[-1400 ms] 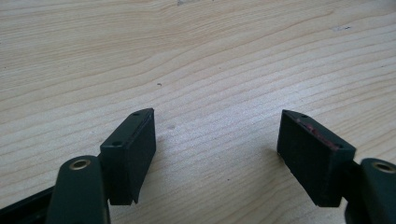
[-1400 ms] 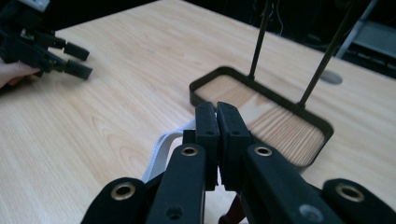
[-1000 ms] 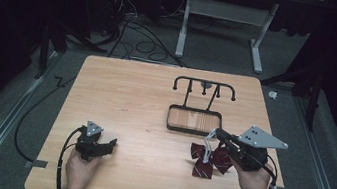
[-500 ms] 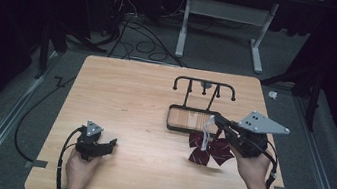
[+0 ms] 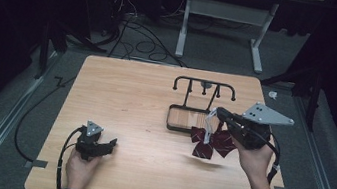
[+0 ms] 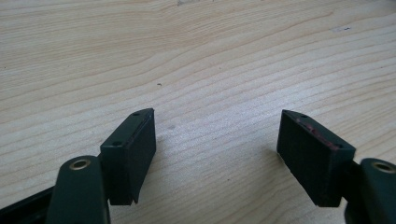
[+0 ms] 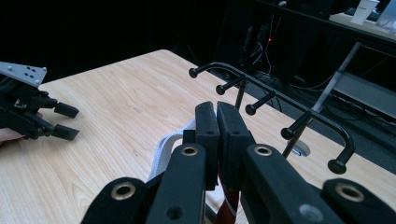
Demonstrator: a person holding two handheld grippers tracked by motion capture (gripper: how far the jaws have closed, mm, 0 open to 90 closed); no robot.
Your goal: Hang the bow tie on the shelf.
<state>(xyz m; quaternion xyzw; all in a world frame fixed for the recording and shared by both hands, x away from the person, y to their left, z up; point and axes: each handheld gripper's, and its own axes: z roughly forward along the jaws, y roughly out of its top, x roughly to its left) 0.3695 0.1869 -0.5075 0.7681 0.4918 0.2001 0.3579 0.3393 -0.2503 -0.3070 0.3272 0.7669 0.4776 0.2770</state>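
Above the wooden table point(image 5: 130, 99), the right gripper point(image 5: 216, 113) pinches the white strap point(image 5: 209, 126) of a dark red bow tie point(image 5: 211, 142), dangling beside the black hook rack point(image 5: 204, 85); the left gripper point(image 5: 109, 144) rests wide open, holding nothing.

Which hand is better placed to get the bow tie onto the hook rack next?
Right. The right tongs are shut on the white strap of the dark red bow tie, lifted beside the black hook rack. The left tongs rest open and empty on the table, far from the rack.
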